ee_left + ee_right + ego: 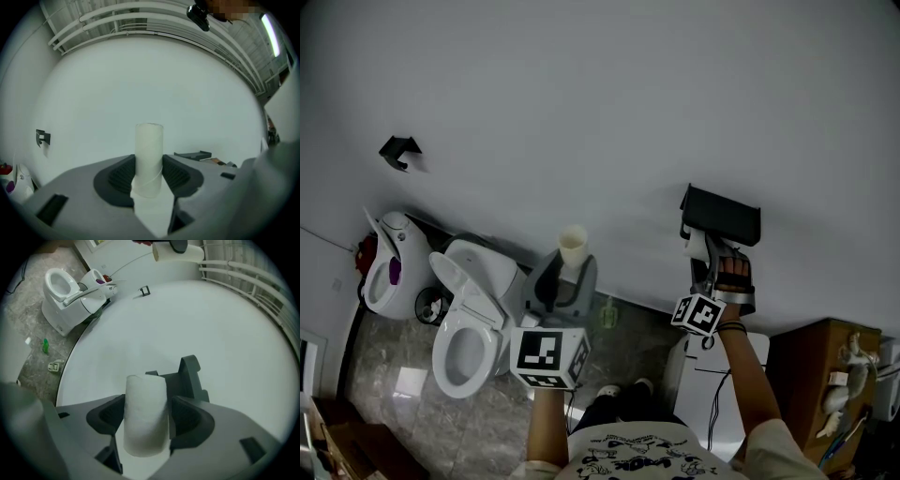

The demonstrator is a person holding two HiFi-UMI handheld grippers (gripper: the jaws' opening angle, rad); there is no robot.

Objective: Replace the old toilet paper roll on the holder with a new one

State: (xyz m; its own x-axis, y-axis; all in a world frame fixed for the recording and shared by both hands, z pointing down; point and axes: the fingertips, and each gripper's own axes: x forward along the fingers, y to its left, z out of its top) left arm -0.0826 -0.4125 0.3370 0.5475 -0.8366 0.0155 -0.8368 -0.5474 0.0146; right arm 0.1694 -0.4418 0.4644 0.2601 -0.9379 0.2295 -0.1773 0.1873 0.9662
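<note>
One white toilet (469, 328) and green bottle (608, 314) left of holder (722, 216).

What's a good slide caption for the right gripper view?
Right gripper clamps a white toilet paper roll in front of the dark wall holder.

no words, numbers or brand names could be read in any view. the only signs were black-and-white square markers on the cube (548, 356) of the left gripper (571, 267) and on the smaller-looking cube of the right gripper (700, 247). these were coded block patterns, not letters or digits. the shirt (647, 459) at the bottom edge of the head view bore a dark printed design, too small and blurred to tell whether it held any lettering. the green bottle (45, 345) on the floor showed no label that could be made out.
</note>
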